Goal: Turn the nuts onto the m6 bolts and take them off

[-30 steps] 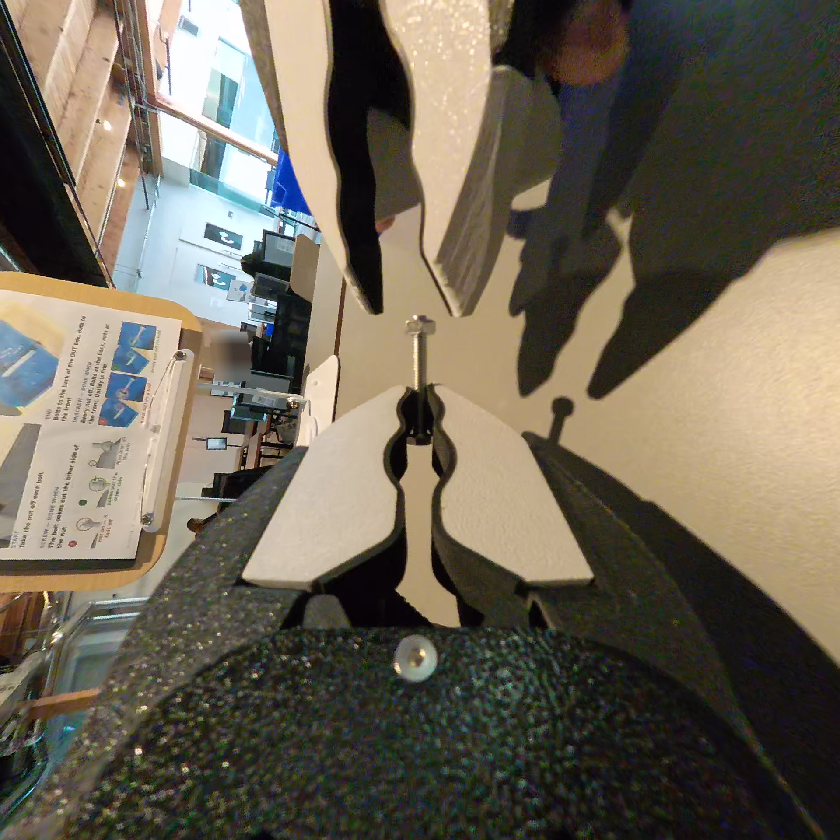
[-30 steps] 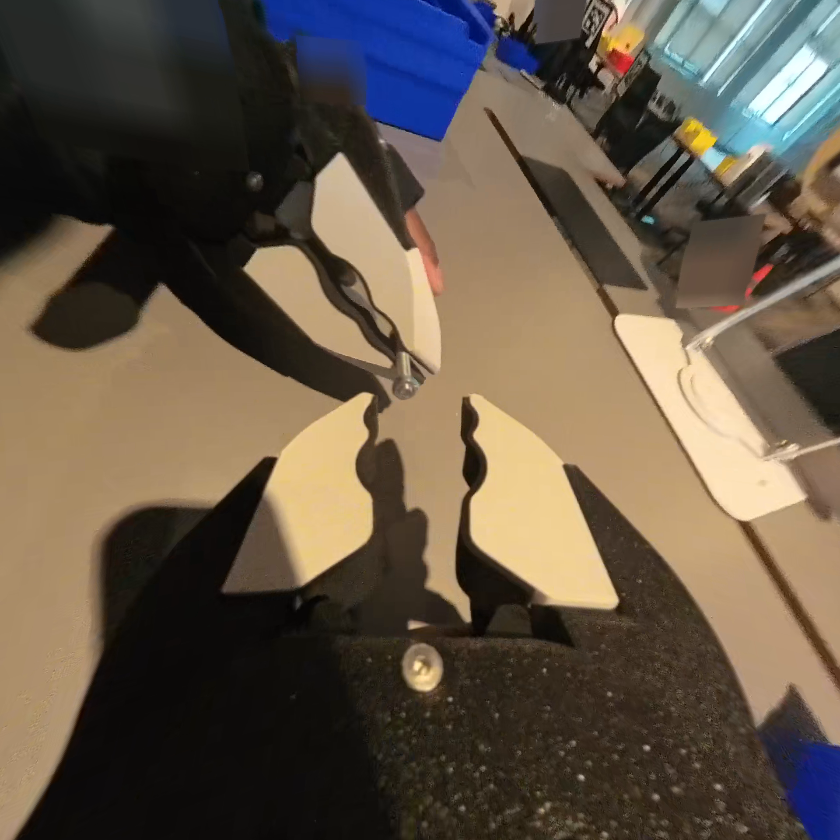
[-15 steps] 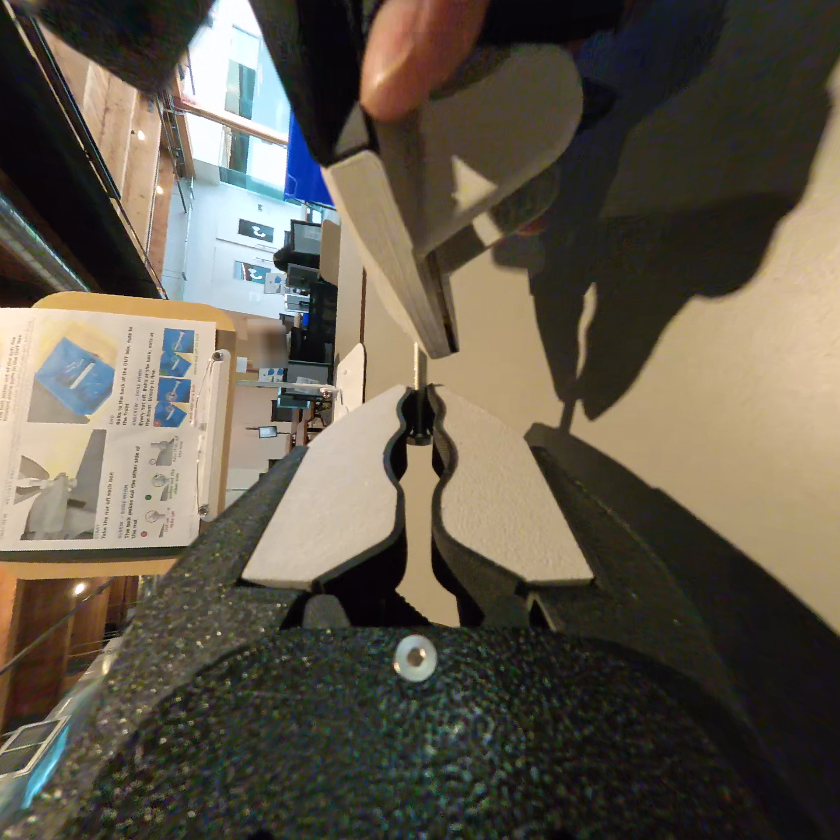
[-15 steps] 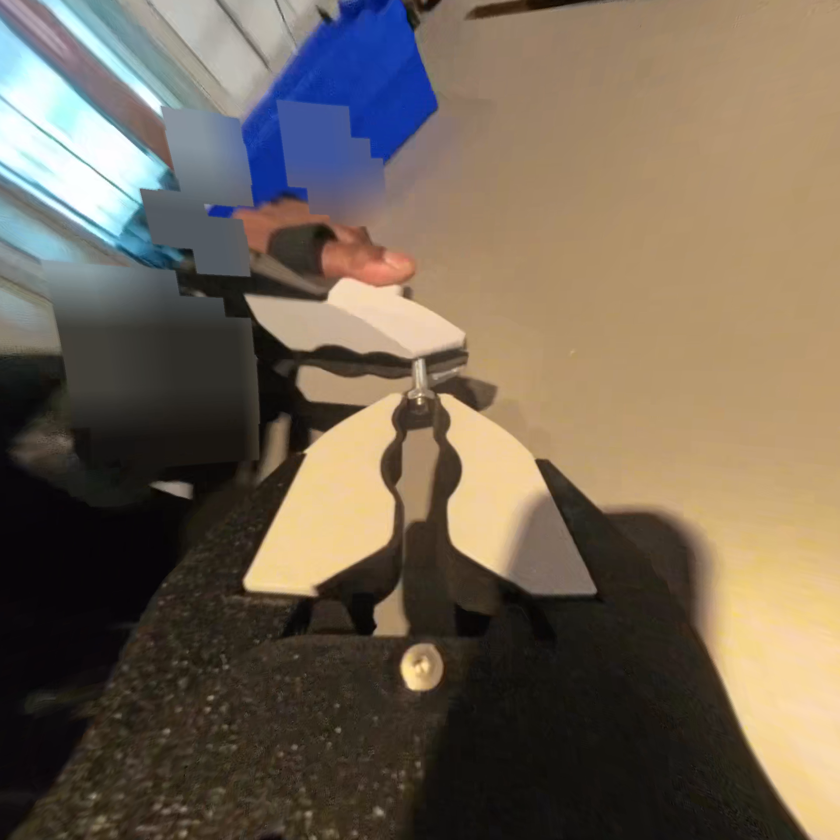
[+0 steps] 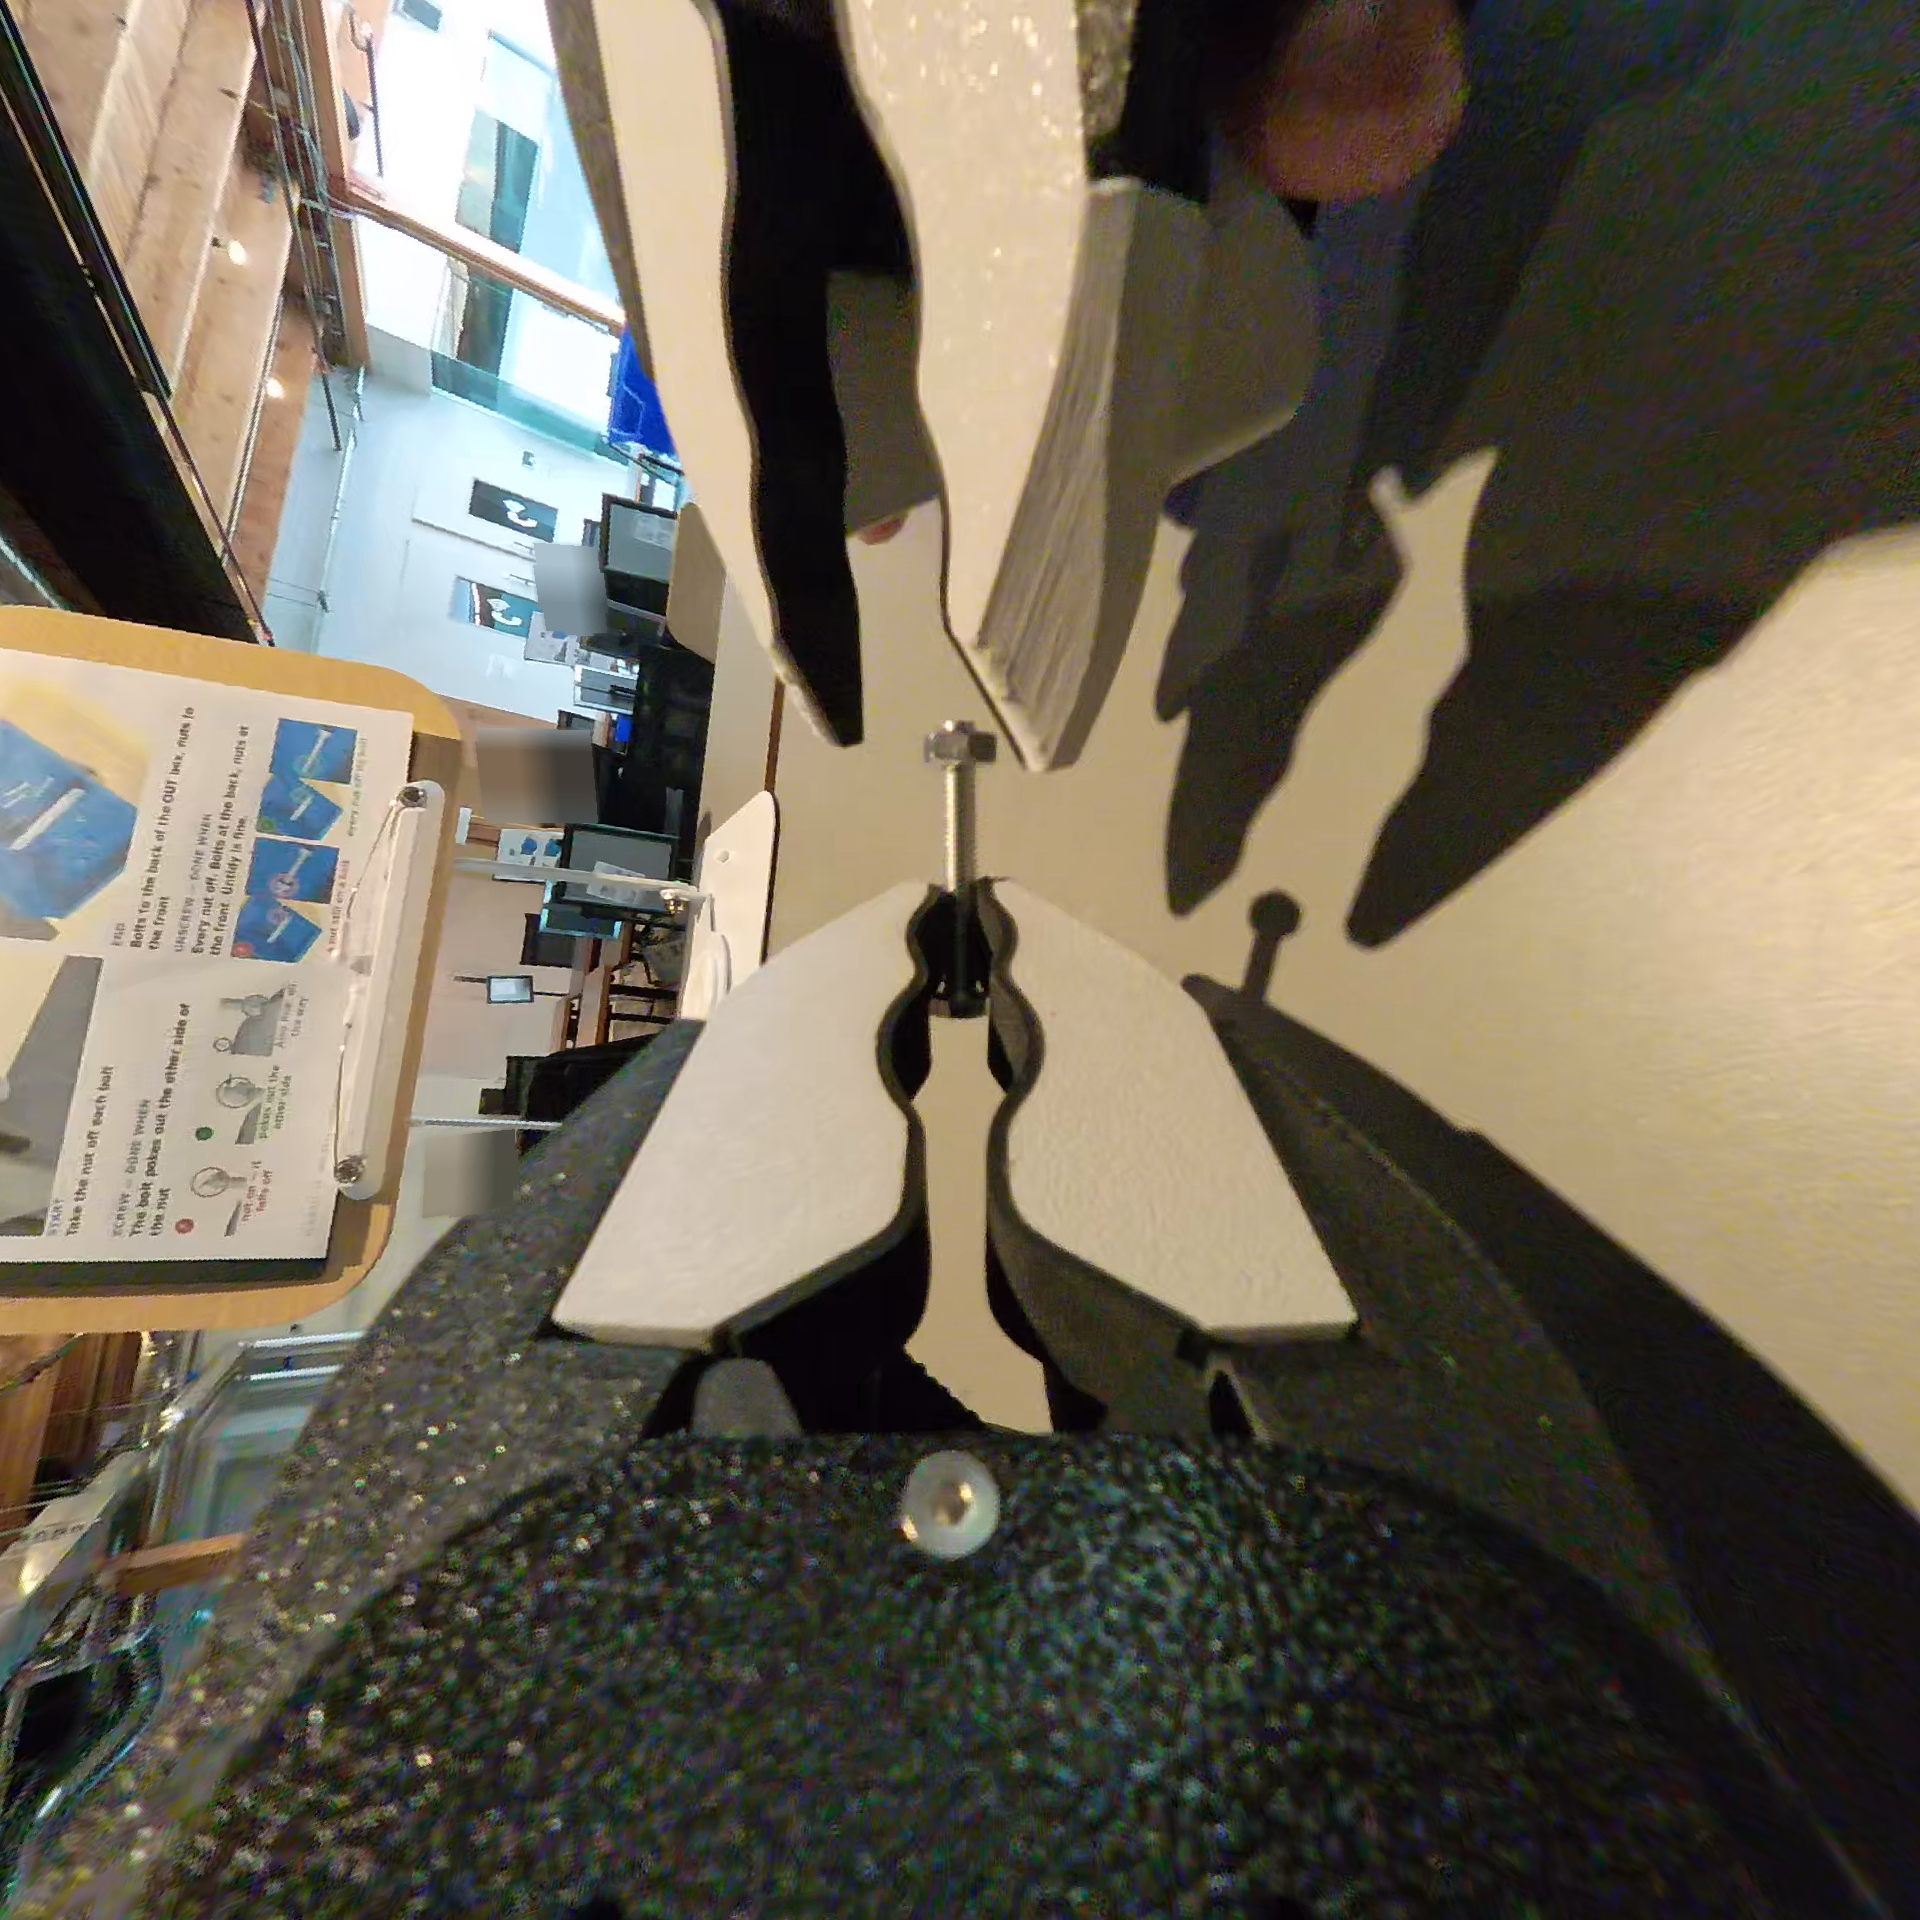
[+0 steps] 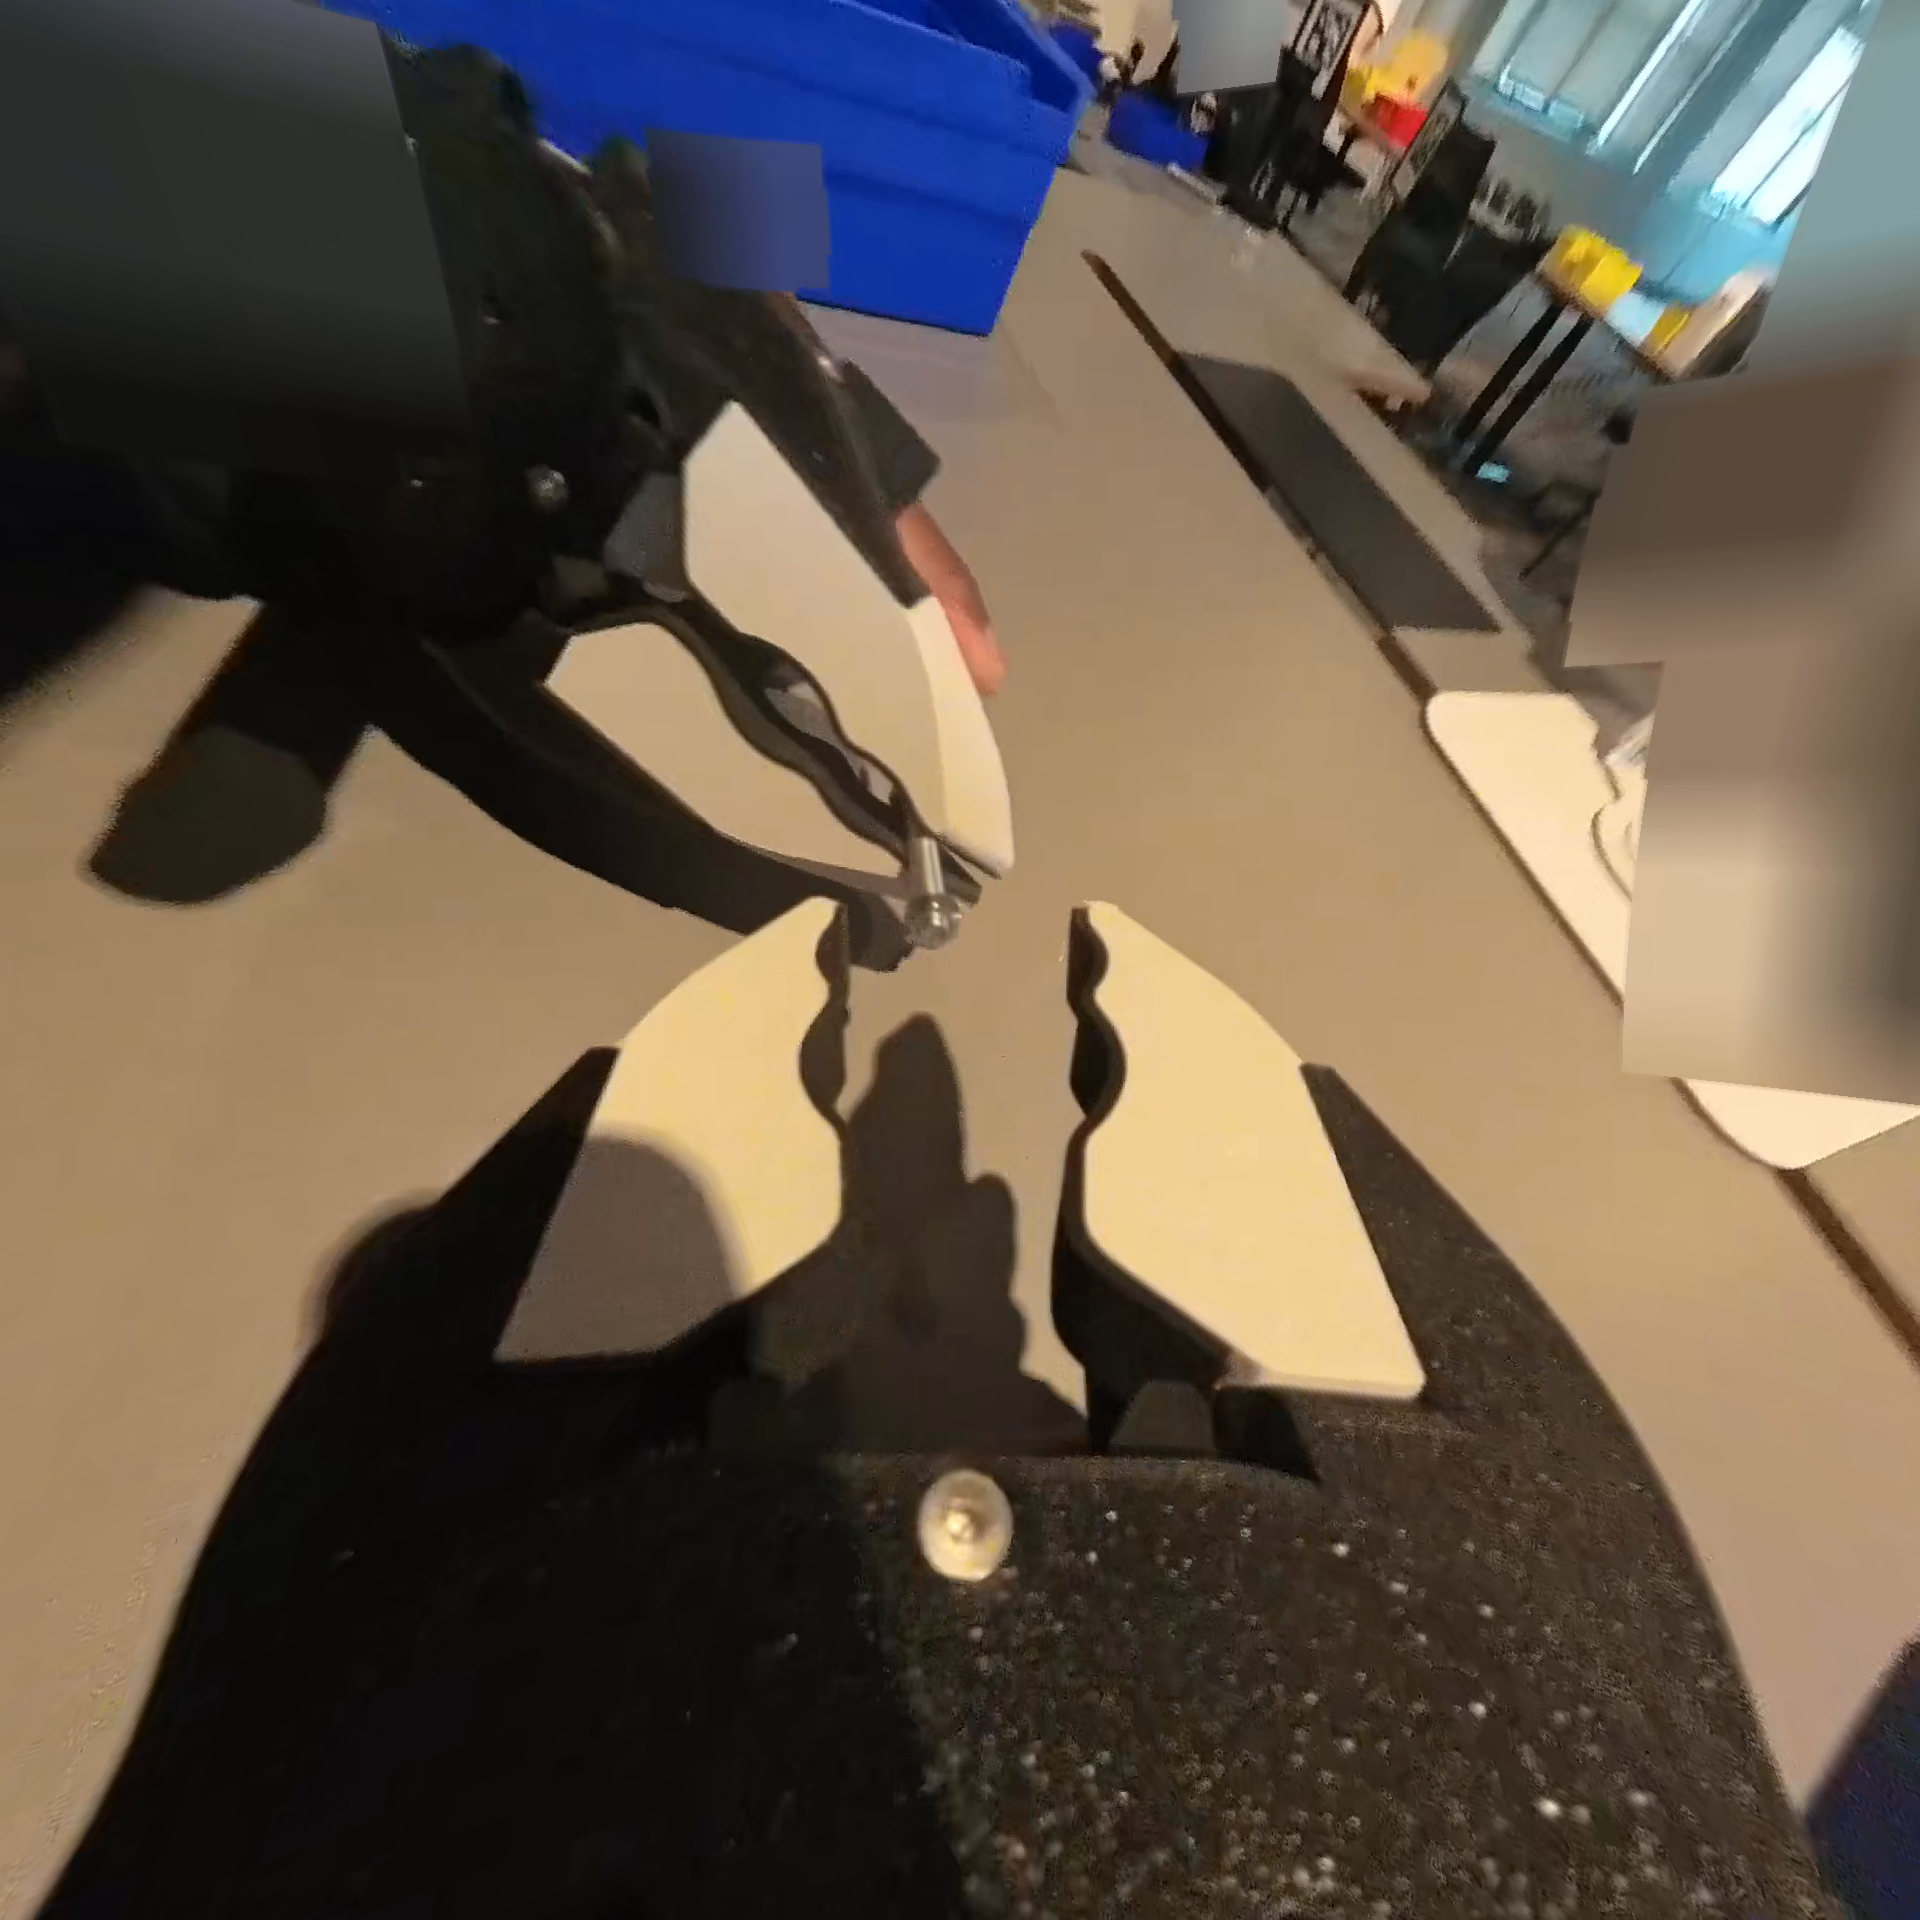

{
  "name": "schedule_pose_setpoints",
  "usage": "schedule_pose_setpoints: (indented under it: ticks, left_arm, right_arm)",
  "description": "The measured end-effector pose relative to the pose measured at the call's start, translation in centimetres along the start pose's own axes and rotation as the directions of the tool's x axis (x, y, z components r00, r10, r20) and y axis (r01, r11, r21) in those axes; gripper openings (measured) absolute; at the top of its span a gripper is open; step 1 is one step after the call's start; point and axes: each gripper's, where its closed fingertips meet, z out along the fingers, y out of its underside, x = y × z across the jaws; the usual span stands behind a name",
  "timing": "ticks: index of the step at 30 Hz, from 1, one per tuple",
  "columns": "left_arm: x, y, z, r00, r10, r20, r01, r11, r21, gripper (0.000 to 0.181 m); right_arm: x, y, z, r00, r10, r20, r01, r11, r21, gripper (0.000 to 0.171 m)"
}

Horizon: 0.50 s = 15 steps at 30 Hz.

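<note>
Right now the left gripper [image 5: 961,914] is pinching a bolt [image 5: 957,831] by its lower end, above the pale bench [image 5: 1662,935]. Its long axis runs straight out along the fingers, away from the gripper body, with a nut [image 5: 958,744] sitting at the far tip. Facing it, the right gripper [image 6: 961,930] has its fingers spread and holds nothing; its tips flank the nut without touching. Blue bins [image 6: 831,156] stand farther back.
</note>
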Motion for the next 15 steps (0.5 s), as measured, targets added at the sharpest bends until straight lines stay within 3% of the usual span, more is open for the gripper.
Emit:
schedule_pose_setpoints:
  ticks: [6, 8, 10, 11, 13, 15]
  left_arm:
    - [0.6, -0.4, 0.0, 0.999, -0.019, -0.037, 0.019, 1.000, 0.019, 0.006]
    - [0.7, -0.1, 0.1, 0.999, 0.001, -0.038, -0.001, 1.000, 0.000, 0.006]
    - [0.8, 0.1, 0.2, 0.999, 0.031, -0.030, -0.031, 0.999, -0.016, 0.006]
    - [0.7, 0.2, 0.2, 0.999, 0.048, -0.024, -0.048, 0.999, -0.025, 0.005]
    - [0.6, 0.2, 0.2, 0.998, 0.061, -0.021, -0.062, 0.998, -0.029, 0.005]
    - [0.6, 0.0, 0.2, 0.999, 0.041, -0.022, -0.042, 0.999, -0.016, 0.006]
  right_arm:
    - [-0.8, 0.7, 0.6, 0.996, -0.093, -0.012, 0.092, 0.994, -0.065, 0.013]
    - [-0.9, 1.1, 0.9, 1.000, -0.015, -0.002, 0.015, 0.994, -0.104, 0.010]
    - [-1.0, 1.3, 1.1, 0.979, 0.201, 0.038, -0.194, 0.971, -0.138, 0.010]
    - [-1.2, 1.3, 1.1, 0.931, 0.358, 0.068, -0.346, 0.927, -0.148, 0.010]
    - [-1.4, 1.1, 1.1, 0.737, 0.658, 0.154, -0.639, 0.753, -0.160, 0.010]
    - [-1.5, 0.7, 0.9, 0.575, 0.779, 0.251, -0.768, 0.619, -0.161, 0.010]
